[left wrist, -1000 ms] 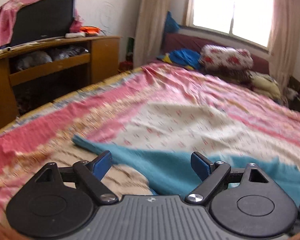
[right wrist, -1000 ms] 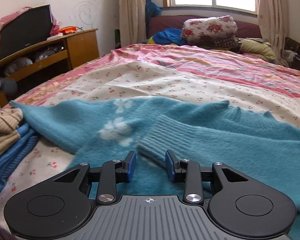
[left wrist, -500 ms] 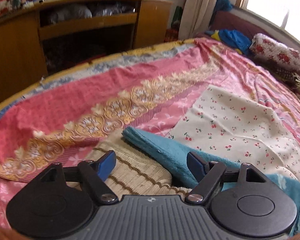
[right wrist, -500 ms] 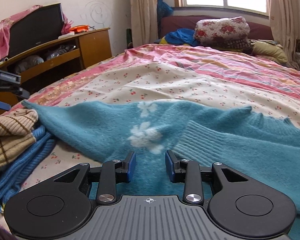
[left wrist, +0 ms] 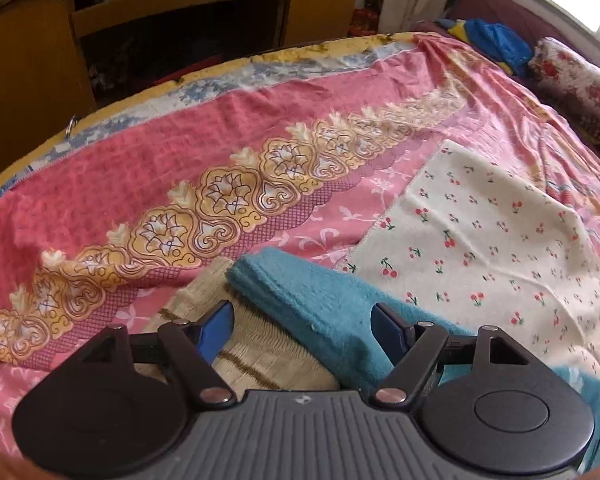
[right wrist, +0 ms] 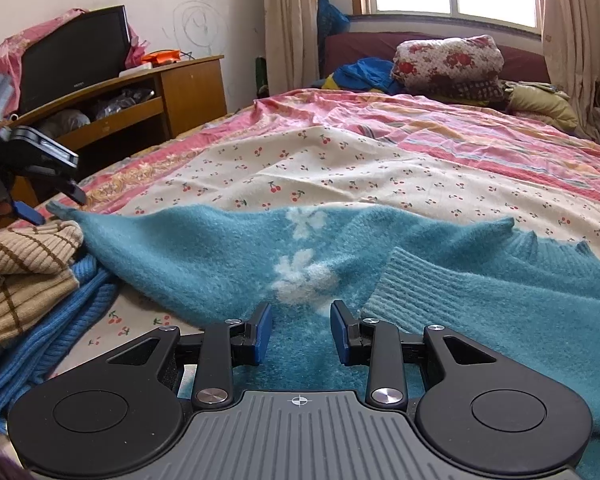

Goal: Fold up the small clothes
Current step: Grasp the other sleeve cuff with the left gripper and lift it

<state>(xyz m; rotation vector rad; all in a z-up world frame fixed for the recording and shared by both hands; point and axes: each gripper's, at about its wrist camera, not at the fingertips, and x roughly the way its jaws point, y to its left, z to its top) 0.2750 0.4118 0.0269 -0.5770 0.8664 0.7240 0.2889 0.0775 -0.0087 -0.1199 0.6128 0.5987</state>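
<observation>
Two grippers: left gripper (left wrist: 302, 326) jaws closing, wide around teal sweater (right wrist: 228, 256) corner, pads not touching; right gripper (right wrist: 300, 334) jaws part-open over it, nothing gripped.

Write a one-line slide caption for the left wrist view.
Left gripper, jaws closing, straddles the teal sweater corner lying over a striped beige knit on the pink bedspread.
</observation>
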